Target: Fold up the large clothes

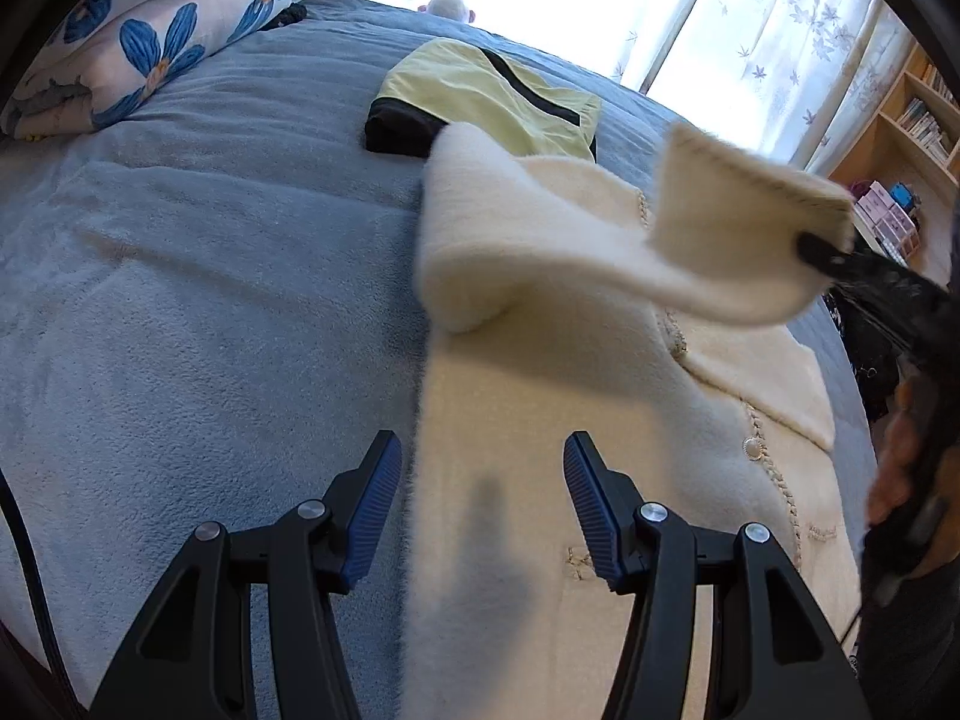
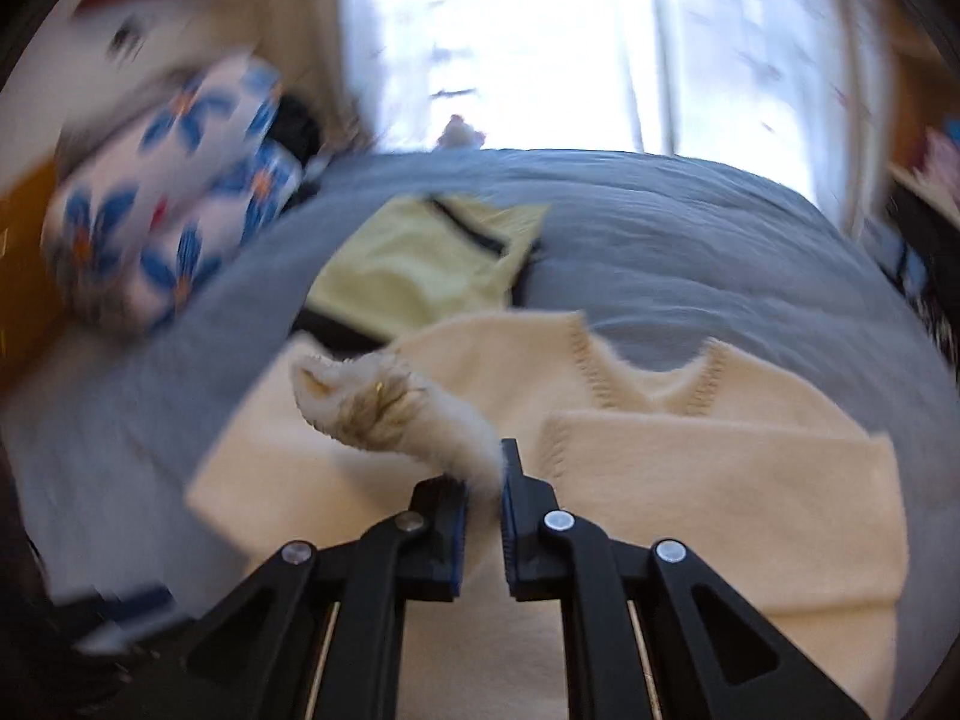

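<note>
A cream fluffy coat [image 1: 540,420] lies spread on a blue-grey bed blanket [image 1: 210,276]. My left gripper [image 1: 483,471] hangs open just above the coat's left edge, and its blue pads [image 1: 378,480] touch nothing. In the left wrist view, one sleeve [image 1: 540,252] is lifted off the coat and bends to the right, where my right gripper [image 1: 819,252] pinches its stitched cuff [image 1: 738,198]. The right wrist view is blurred. There my right gripper [image 2: 486,483] is shut on the sleeve [image 2: 384,408], which sticks out to the left above the coat [image 2: 720,480].
A folded yellow-green garment with black trim [image 1: 480,96] lies beyond the coat. A rolled floral quilt [image 1: 150,42] sits at the bed's far left. A small plush toy [image 1: 447,3] rests by the bright curtained window. Bookshelves [image 1: 918,114] stand at the right, and a person's hand [image 1: 900,456] shows there.
</note>
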Motion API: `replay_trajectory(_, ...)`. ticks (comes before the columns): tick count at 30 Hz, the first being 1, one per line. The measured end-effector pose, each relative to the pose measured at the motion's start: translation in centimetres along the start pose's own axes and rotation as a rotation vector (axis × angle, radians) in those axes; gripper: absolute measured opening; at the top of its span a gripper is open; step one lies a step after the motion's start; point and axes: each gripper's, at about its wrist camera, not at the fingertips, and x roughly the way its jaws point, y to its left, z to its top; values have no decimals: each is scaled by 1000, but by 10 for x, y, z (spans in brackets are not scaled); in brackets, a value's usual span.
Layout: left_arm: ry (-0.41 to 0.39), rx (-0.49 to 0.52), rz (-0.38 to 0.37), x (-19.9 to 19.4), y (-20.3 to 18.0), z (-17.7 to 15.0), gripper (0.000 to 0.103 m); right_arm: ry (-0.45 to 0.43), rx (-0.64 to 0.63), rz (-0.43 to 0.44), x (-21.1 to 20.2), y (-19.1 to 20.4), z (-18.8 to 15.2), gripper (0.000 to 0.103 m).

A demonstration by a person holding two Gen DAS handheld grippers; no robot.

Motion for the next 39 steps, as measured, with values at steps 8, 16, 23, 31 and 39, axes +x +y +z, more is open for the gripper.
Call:
replay_trajectory(8, 37, 33, -12, 11, -11, -5, 55, 286, 178, -151, 2, -118, -66, 47)
replay_trajectory(16, 55, 124, 26, 30, -29, 16, 55, 304, 299, -103, 2, -171, -74, 49)
replay_trajectory(23, 70, 150, 75, 79, -25, 74, 55, 297, 295, -55, 59, -187, -34, 53)
replay_trajectory(31, 152, 39, 68, 145, -1, 115, 55, 323, 255, -52, 121, -196, -22, 53)
replay_trajectory(39, 59, 8, 45, 153, -7, 123, 12, 235, 104, -94, 116, -173, -9, 16)
